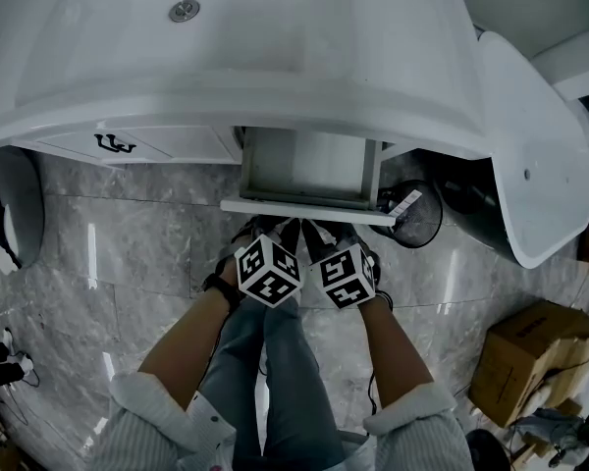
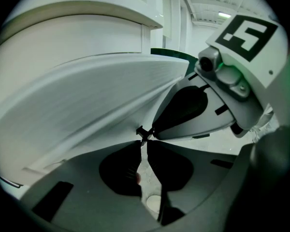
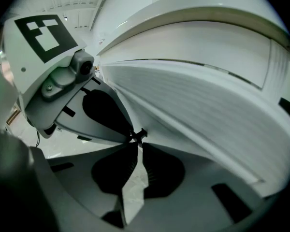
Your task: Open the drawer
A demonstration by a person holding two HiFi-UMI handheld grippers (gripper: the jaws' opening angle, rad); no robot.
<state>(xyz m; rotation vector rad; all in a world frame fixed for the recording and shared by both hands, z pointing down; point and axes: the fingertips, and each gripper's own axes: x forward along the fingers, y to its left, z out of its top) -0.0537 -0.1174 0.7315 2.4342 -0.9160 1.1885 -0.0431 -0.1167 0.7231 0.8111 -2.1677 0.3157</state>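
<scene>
The white drawer [image 1: 309, 207] stands pulled out from the middle of the white vanity [image 1: 275, 86], its inside bare. A small black handle [image 2: 143, 131] [image 3: 137, 135] sits on its ribbed front. Both grippers meet at it side by side from below. The left gripper [image 1: 278, 227] [image 2: 143, 140] has its tips pinched together at the handle, with only a thin gap behind them. The right gripper [image 1: 319, 230] [image 3: 137, 142] stands the same way, tips closed at the handle. Each gripper view shows the other gripper's marker cube [image 2: 246, 33] [image 3: 43, 33] close alongside.
A shut cabinet door with a black handle [image 1: 115, 144] is left of the drawer. A black wire bin [image 1: 417, 214] stands right of it, beside a white fixture [image 1: 530, 165]. A cardboard box [image 1: 535, 356] lies on the marble floor. The person's legs [image 1: 275, 381] are below the grippers.
</scene>
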